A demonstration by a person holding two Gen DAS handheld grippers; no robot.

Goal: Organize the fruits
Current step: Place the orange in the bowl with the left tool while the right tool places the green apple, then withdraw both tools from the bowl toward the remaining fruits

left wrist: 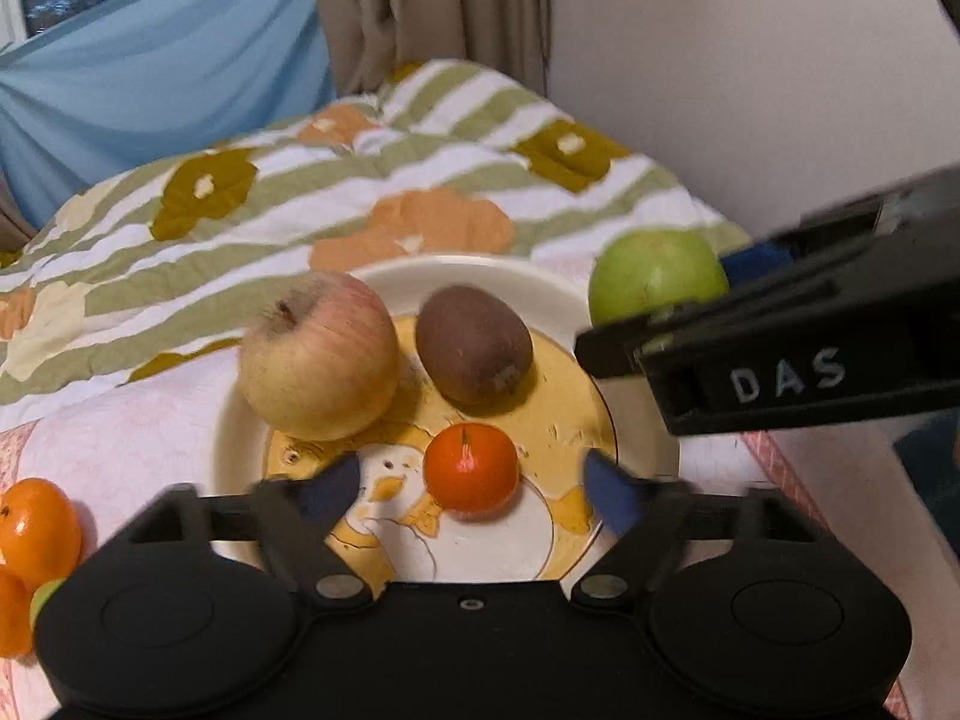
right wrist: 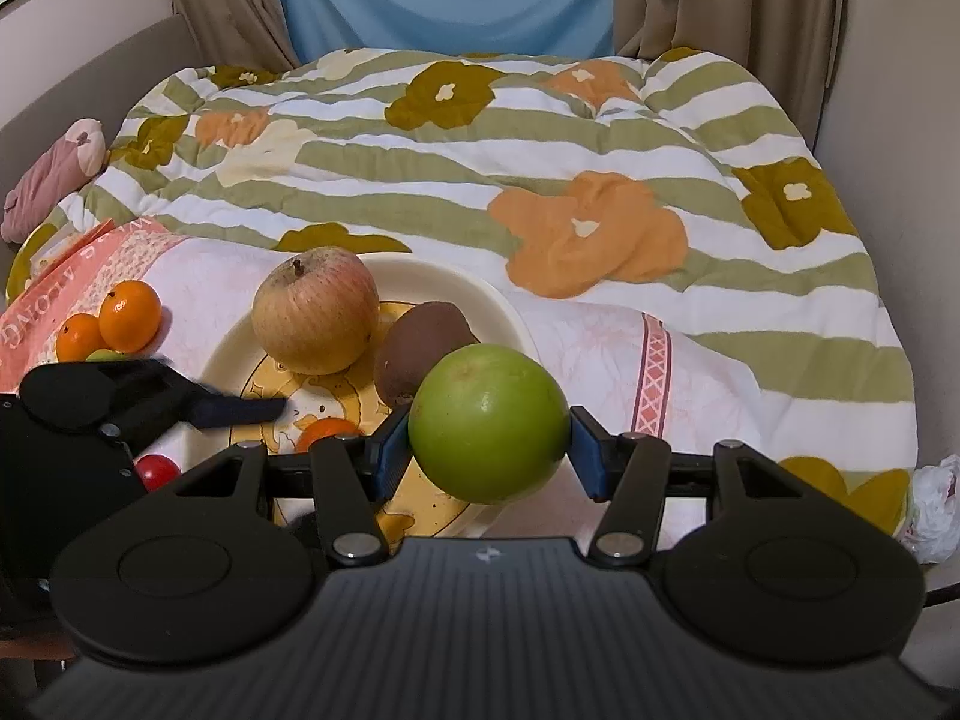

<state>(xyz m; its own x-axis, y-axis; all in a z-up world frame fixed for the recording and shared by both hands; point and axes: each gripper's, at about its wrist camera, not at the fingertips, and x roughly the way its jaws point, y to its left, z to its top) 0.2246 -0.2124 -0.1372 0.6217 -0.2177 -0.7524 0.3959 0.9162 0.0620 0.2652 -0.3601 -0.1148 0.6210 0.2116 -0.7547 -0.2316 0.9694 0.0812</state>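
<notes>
Fruit sorting, quick notes. Your right gripper (right wrist: 489, 441) was pinching the round green apple (right wrist: 489, 423) side to side w/ the blue pads, held in the air just over the near-right rim of the cream plate with the yellow cartoon duck print (right wrist: 444, 276). Plate centre lay fwd and to the left of the fingers, so imo that's the way the apple needed to go before you let go. Free spot looked to be the near right part, beside the brown oval kiwi (right wrist: 420, 348).

Your left gripper (left wrist: 471, 483) had its fingers spread, nothing pinched, w/ the small orange tangerine (left wrist: 471, 468) sitting on the plate between the tips.

Left cam showed that tangerine in full; right cam only caught a sliver behind the fingers. Right cam showed two more tangerines (right wrist: 111, 324) and a small red tomato-looking thing (right wrist: 157, 471) off the plate to the left. The big yellow-pink apple (left wrist: 318, 357) was already plated.
</notes>
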